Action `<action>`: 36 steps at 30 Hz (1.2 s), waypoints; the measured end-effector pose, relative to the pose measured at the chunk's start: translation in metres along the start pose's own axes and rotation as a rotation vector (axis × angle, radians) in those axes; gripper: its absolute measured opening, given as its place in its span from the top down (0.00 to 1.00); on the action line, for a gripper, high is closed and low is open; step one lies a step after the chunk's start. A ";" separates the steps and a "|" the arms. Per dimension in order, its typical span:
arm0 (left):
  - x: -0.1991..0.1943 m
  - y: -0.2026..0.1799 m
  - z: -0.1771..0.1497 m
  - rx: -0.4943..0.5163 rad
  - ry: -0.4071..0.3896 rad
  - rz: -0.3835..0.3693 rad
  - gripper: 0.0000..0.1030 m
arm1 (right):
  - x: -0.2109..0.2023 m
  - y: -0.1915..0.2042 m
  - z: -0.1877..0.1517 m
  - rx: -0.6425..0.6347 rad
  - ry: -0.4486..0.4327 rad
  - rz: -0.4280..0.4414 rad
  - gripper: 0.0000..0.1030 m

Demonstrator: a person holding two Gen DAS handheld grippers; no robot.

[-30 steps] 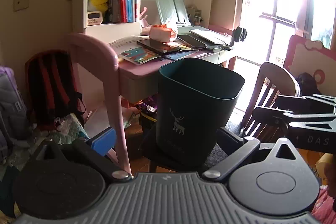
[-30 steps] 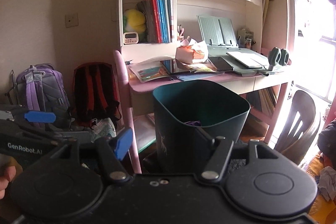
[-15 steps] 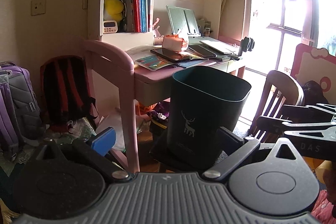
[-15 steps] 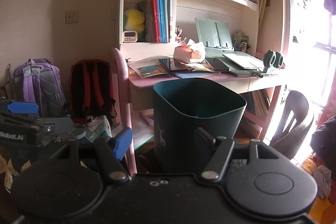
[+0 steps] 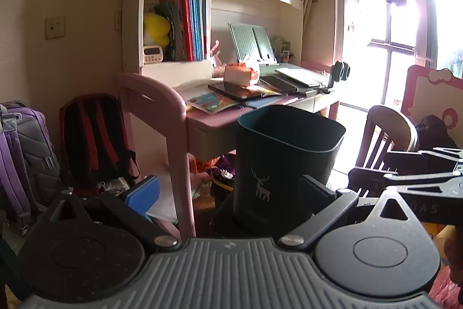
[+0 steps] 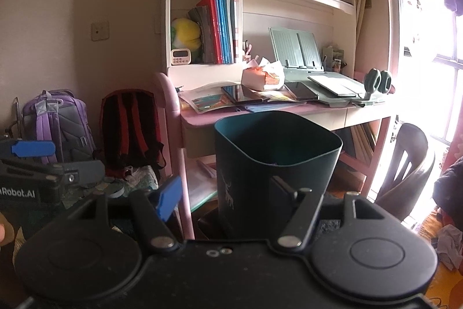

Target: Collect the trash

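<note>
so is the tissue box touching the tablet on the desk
Cannot tell. In the right wrist view the tissue box sits right behind the tablet, edges overlapping, with no plain contact or gap.

The left gripper (image 5: 228, 194) has a grey ribbed plastic body flanked by two matte black round discs, each topped by a triangular cut-out. Black link bars with silver pivot screws lead to its fingers; one finger pad (image 5: 141, 195) is textured blue. The right gripper (image 6: 224, 197) is all matte black, with the same discs, silver pivots, two small screws near its centre, and a blue pad (image 6: 169, 198). White lettering marks each gripper's side.
</note>
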State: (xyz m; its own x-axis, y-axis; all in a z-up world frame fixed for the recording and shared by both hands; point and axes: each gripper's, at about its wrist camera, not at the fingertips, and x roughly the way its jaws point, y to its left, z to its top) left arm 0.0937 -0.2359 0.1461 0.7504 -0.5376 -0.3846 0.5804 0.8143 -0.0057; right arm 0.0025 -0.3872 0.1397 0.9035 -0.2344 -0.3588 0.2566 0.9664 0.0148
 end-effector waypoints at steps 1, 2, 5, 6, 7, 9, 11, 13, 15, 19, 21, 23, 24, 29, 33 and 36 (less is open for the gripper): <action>-0.001 0.000 0.001 -0.001 -0.004 0.002 0.00 | -0.001 0.000 0.000 -0.002 -0.003 0.000 0.36; -0.001 0.001 0.001 -0.002 -0.010 0.005 0.00 | -0.001 0.000 0.000 -0.004 -0.007 0.001 0.36; -0.004 0.002 0.001 -0.004 -0.022 0.009 0.00 | -0.003 0.003 0.000 -0.012 -0.019 -0.001 0.36; -0.005 0.002 0.001 -0.006 -0.025 0.013 0.00 | -0.004 0.003 0.000 -0.014 -0.022 -0.001 0.36; -0.005 0.002 0.001 -0.008 -0.027 0.017 0.00 | -0.004 0.004 0.000 -0.014 -0.024 -0.001 0.36; -0.007 0.003 0.002 -0.013 -0.031 0.023 0.00 | -0.005 0.004 0.000 -0.012 -0.026 0.003 0.36; -0.007 0.005 0.002 -0.024 -0.029 0.028 0.00 | -0.007 0.005 -0.001 -0.012 -0.029 0.009 0.36; -0.008 0.007 0.000 -0.036 -0.030 0.023 0.00 | -0.008 0.006 -0.001 -0.018 -0.035 0.010 0.36; -0.009 0.007 0.000 -0.043 -0.033 0.022 0.00 | -0.009 0.006 -0.001 -0.019 -0.036 0.008 0.36; -0.012 0.006 -0.002 -0.040 -0.038 0.011 0.00 | -0.013 0.005 0.000 -0.015 -0.044 0.010 0.35; -0.015 0.004 -0.002 -0.034 -0.044 0.010 0.00 | -0.015 0.005 0.000 -0.013 -0.049 0.014 0.35; -0.016 0.004 -0.003 -0.031 -0.045 0.012 0.00 | -0.016 0.005 0.000 -0.010 -0.054 0.018 0.35; -0.016 0.003 -0.003 -0.032 -0.041 0.015 0.00 | -0.017 0.005 0.000 -0.010 -0.056 0.022 0.35; -0.017 0.004 -0.005 -0.029 -0.024 0.019 0.00 | -0.020 0.006 -0.001 -0.010 -0.062 0.037 0.35; -0.017 0.007 -0.007 -0.042 -0.014 0.023 0.00 | -0.021 0.006 -0.002 -0.010 -0.062 0.046 0.35; -0.018 0.010 -0.008 -0.050 -0.008 0.031 0.00 | -0.020 0.008 -0.004 -0.006 -0.058 0.049 0.35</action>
State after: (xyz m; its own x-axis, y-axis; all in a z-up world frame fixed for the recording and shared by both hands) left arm 0.0835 -0.2167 0.1451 0.7700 -0.5138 -0.3783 0.5410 0.8401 -0.0398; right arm -0.0153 -0.3747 0.1438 0.9335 -0.1923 -0.3028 0.2094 0.9775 0.0250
